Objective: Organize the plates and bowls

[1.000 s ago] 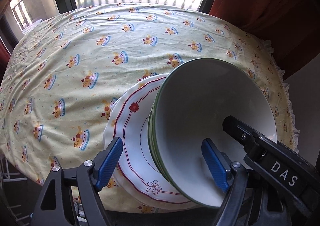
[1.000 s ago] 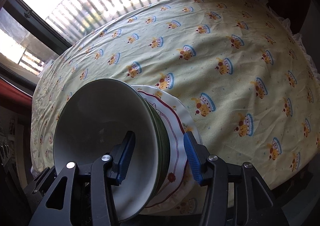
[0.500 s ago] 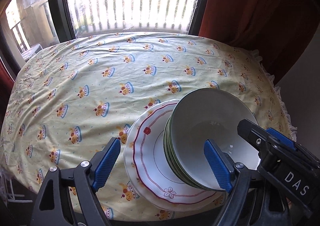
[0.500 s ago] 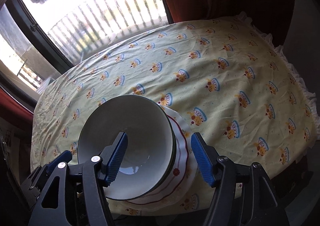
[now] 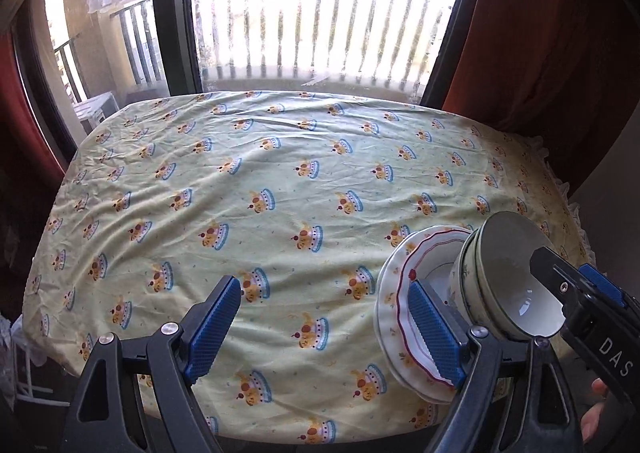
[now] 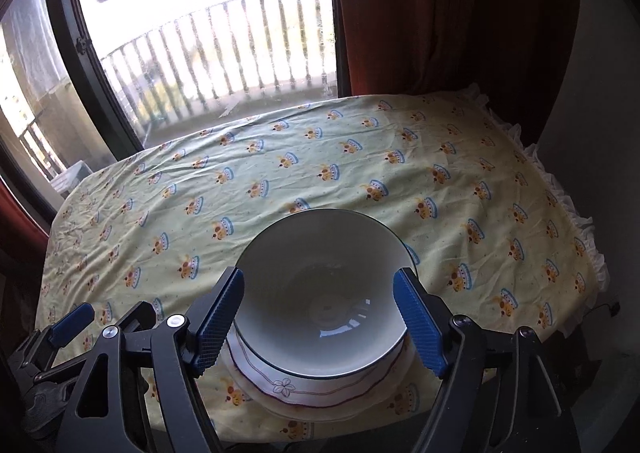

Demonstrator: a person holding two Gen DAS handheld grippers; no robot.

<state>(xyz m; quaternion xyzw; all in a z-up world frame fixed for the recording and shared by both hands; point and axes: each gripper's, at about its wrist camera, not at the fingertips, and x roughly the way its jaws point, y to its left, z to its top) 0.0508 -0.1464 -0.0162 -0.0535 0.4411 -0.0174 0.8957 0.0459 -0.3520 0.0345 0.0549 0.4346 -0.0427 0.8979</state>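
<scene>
Bowls (image 6: 320,293) smaller in view; right gripper (image 6: 320,321) widened.

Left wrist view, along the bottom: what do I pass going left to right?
Left gripper's left pad → bare tablecloth → stacked plates → stacked bowls → right gripper.

Tablecloth (image 5: 280,213): pale yellow, repeating yellow-and-blue crown print. Plate (image 6: 320,389): white, wavy dark-red rim line, small flower motif. Bowl (image 6: 324,293): white inside, dark green rim.
</scene>
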